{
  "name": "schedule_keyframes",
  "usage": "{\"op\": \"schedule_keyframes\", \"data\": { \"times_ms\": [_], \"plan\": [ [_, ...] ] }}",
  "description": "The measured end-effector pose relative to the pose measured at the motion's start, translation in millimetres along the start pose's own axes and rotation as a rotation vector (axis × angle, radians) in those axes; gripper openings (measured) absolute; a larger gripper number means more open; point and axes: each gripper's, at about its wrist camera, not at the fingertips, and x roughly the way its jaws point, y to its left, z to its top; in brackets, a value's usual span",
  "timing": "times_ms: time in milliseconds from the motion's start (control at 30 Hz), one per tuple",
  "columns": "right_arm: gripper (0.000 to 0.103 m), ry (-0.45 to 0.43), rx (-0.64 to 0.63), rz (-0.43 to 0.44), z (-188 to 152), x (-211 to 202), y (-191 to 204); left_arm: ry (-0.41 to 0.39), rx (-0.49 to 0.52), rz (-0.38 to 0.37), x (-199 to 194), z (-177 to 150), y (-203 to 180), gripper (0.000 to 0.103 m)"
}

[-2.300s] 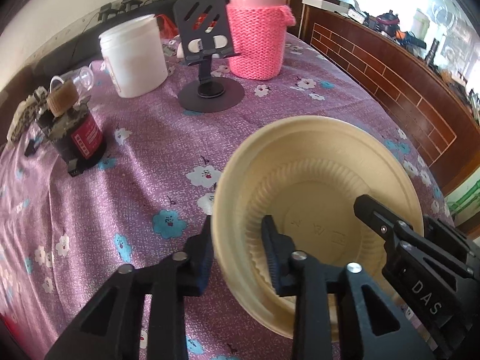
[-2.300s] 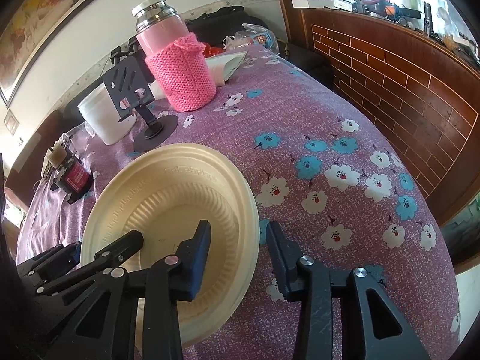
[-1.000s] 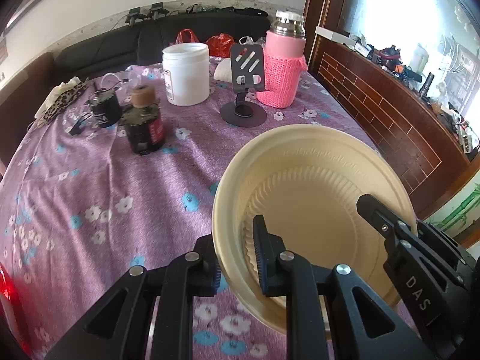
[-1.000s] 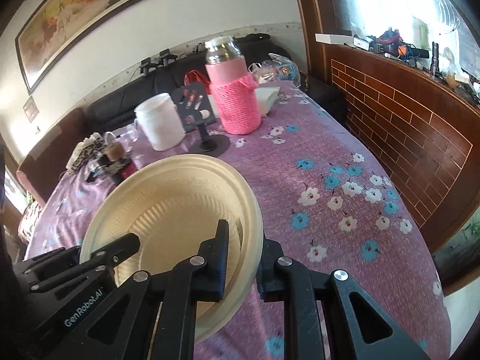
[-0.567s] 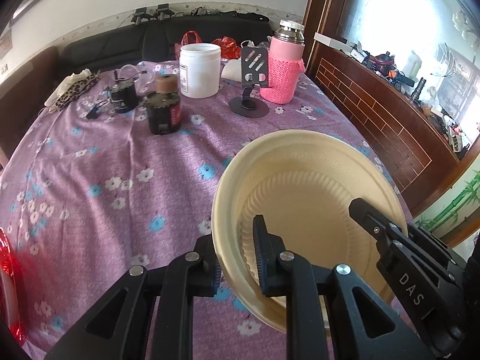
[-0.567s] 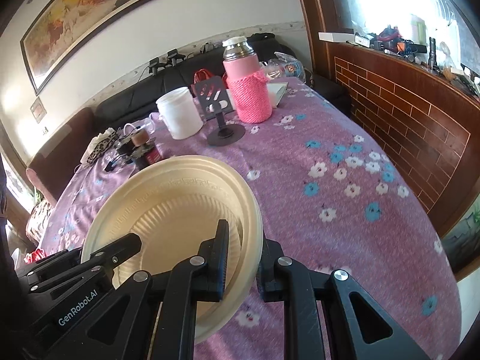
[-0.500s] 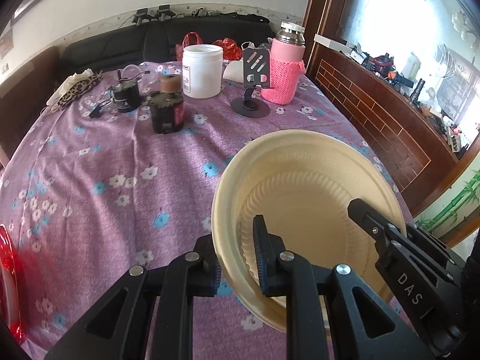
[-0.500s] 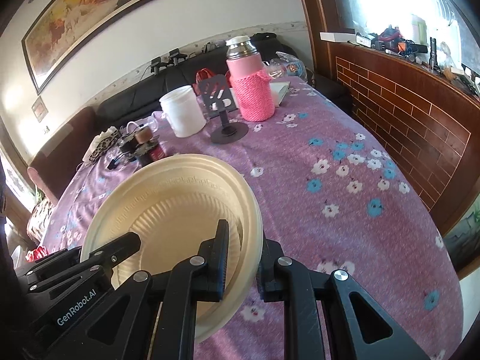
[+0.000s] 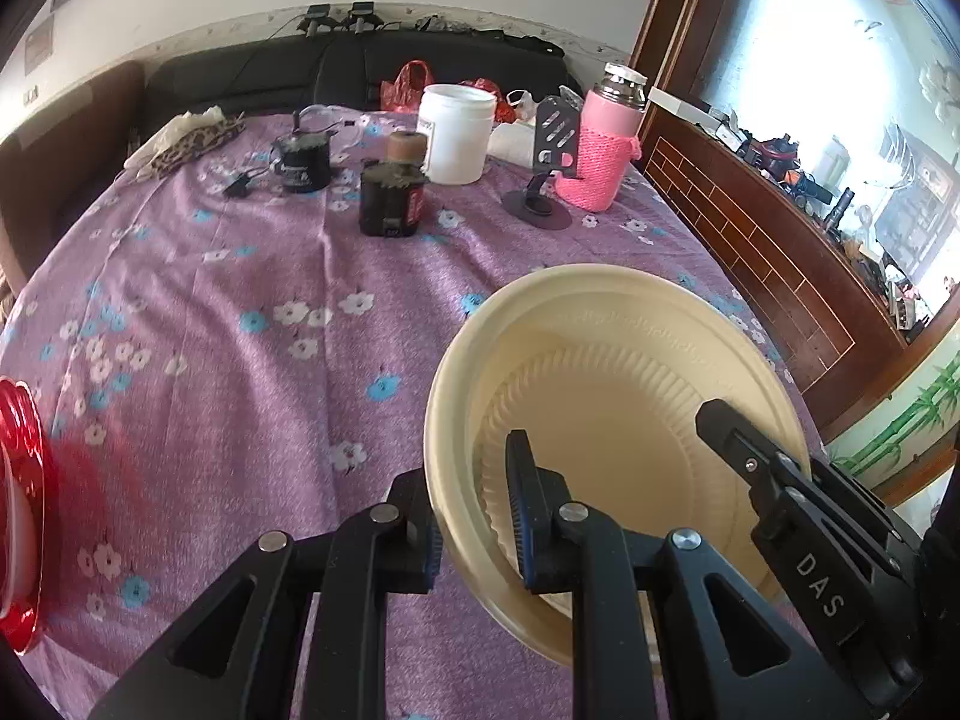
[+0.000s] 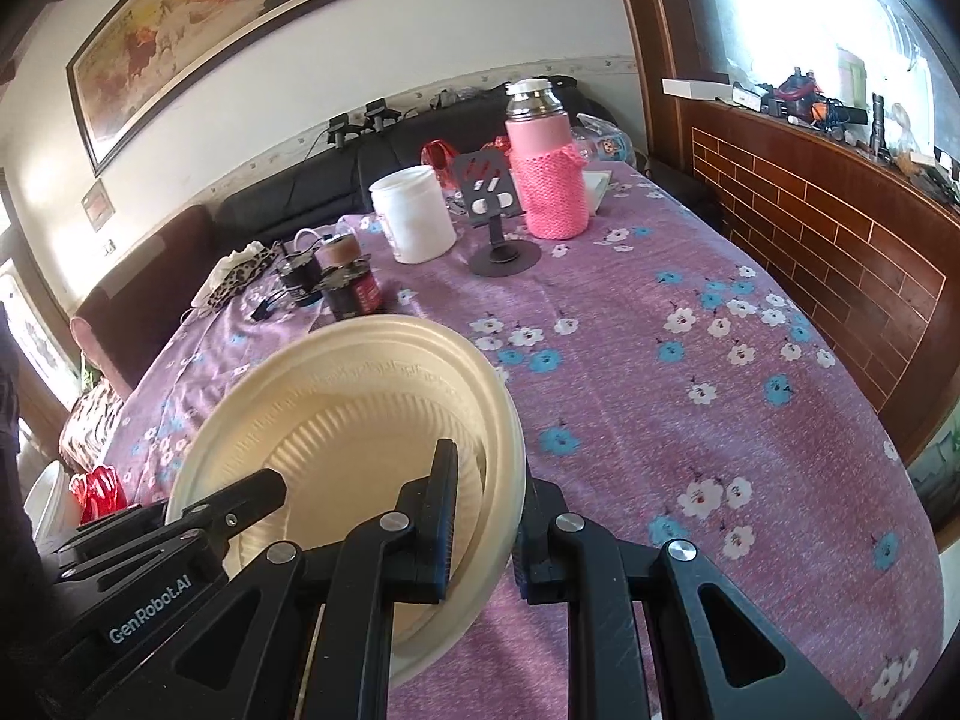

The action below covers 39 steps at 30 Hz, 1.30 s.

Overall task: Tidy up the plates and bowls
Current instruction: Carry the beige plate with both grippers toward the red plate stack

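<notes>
1. The red dish [image 9: 18,510] at the left edge of the left wrist view is cut off and smeared.
2. The cream plate [image 9: 612,396] hides the tablecloth [image 9: 240,360] beneath it; its lower rim sits behind black fingers.
3. Clutter on the ledge [image 10: 840,114] at upper right is too small to identify.

Matt ribbed paper plate [image 9: 606,360], cloth tablecloth [image 9: 240,360]
</notes>
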Motion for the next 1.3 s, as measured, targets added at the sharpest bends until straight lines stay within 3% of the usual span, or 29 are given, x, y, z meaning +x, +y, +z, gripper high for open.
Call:
{"op": "schedule_keyframes", "data": {
  "times_ms": [500,1300],
  "plan": [
    [0.017,-0.003,-0.049,0.020,-13.8,-7.7,33.0,-0.049,-0.037,0.019,-26.0,-16.6,28.8,0.018],
    [0.017,0.037,-0.134,0.078,-38.0,-2.4,96.7,-0.064,-0.113,0.065,-50.4,-45.0,93.1,0.018]
  ]
}}
